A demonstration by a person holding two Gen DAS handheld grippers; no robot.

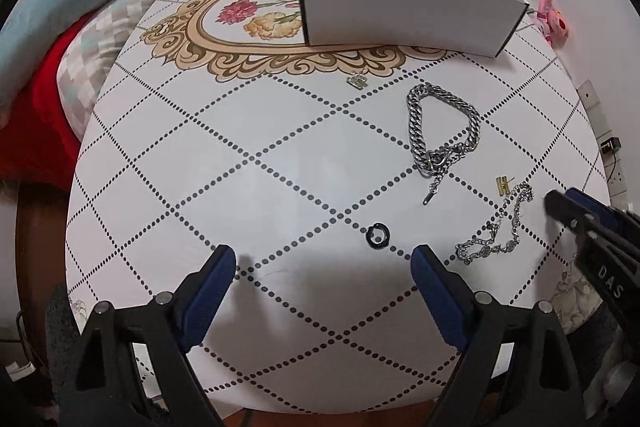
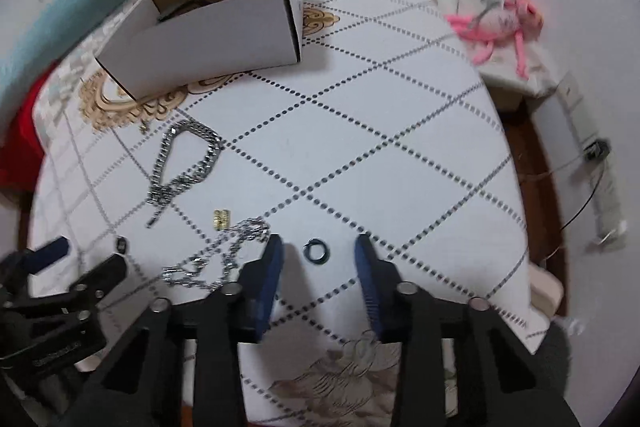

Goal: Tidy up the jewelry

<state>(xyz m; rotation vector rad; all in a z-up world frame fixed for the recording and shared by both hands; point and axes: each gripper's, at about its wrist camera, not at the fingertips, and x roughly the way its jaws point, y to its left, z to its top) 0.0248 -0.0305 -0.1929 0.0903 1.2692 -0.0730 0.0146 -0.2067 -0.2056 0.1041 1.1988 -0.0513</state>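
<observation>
A white cardboard box (image 1: 400, 15) (image 2: 208, 39) stands open at the far side of the table. On the table lie a thick silver chain (image 1: 440, 127) (image 2: 184, 163), a thin silver chain (image 1: 496, 231) (image 2: 216, 259), a small gold clasp (image 1: 503, 185) (image 2: 221, 219), a small gold charm (image 1: 357, 80) and a black ring (image 1: 377, 235). A second black ring (image 2: 316, 251) lies just ahead of my right gripper (image 2: 319, 247), which is open and empty. My left gripper (image 1: 324, 259) is open and empty, just short of its ring.
The table (image 1: 240, 167) has a white cloth with dotted diamonds and a floral medallion. A bed with blue and red bedding (image 1: 60, 7) lies to the left. A pink plush toy (image 2: 500, 19) sits on a stand to the right, near wall sockets and cables.
</observation>
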